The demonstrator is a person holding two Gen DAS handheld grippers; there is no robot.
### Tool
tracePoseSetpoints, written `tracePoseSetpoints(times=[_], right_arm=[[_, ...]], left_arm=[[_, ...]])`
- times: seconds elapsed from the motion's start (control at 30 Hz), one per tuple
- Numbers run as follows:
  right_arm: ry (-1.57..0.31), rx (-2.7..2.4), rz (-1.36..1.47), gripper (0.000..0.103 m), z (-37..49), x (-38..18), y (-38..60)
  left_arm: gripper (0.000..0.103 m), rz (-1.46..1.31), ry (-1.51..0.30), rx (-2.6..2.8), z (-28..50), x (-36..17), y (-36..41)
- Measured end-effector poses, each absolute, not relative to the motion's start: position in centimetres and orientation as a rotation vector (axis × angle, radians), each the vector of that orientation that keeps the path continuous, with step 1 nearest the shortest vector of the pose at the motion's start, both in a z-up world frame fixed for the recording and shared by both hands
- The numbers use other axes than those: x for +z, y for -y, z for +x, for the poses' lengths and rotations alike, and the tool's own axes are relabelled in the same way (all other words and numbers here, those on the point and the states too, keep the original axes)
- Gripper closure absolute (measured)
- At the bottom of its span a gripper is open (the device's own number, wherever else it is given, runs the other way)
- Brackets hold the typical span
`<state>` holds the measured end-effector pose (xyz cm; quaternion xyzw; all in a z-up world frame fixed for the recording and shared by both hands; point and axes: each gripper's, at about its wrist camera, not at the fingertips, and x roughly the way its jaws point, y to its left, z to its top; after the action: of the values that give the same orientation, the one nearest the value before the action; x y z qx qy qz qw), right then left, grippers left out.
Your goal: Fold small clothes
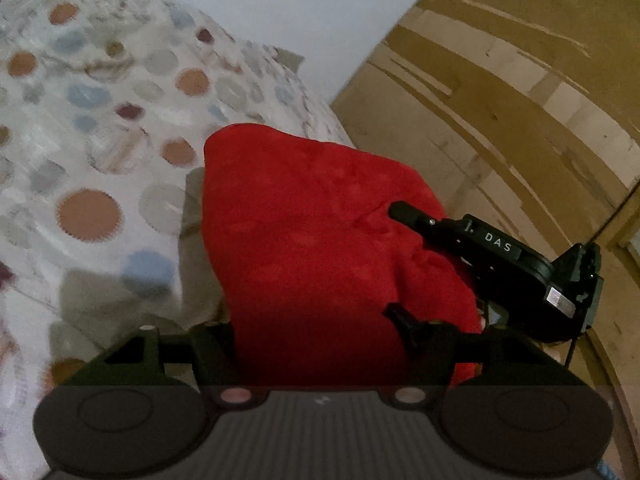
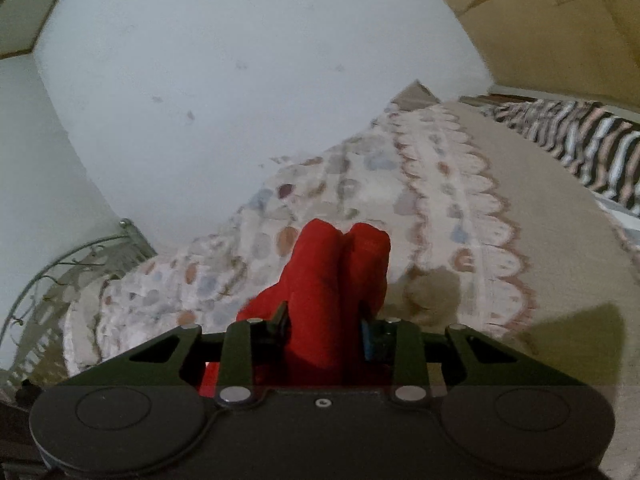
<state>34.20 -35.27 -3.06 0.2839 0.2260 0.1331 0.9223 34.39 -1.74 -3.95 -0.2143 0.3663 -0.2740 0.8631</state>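
A soft, fuzzy bright-red fleece garment [image 1: 320, 240] hangs bunched above the dotted white bedspread [image 1: 92, 120], held up between both tools. The left gripper [image 1: 320, 328] pinches one thick fold of it; the right gripper [image 2: 324, 320] clamps another, where the cloth rises in two rounded, rolled lobes. Its surface looks plush, creased, without pattern.
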Motion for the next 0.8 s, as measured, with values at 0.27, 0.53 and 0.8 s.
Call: tracePoseSetpoints(times=[0.27, 0.53, 0.8], right_arm=[[-0.495, 0.392, 0.653, 0.069, 38.8, -3.0, 27.9], [-0.604, 0.394, 0.557, 0.070, 42.4, -7.0, 21.1], [-0.600, 0.315, 0.366, 0.062, 42.2, -9.4, 21.5]], left_arm=[[0.032, -0.491, -0.760, -0.414, 34.8, -3.0, -5.8], [0.022, -0.412, -0.830, -0.322, 35.9, -7.3, -9.0], [0.009, -0.259, -0.794, -0.288, 34.7, -8.6, -5.7]])
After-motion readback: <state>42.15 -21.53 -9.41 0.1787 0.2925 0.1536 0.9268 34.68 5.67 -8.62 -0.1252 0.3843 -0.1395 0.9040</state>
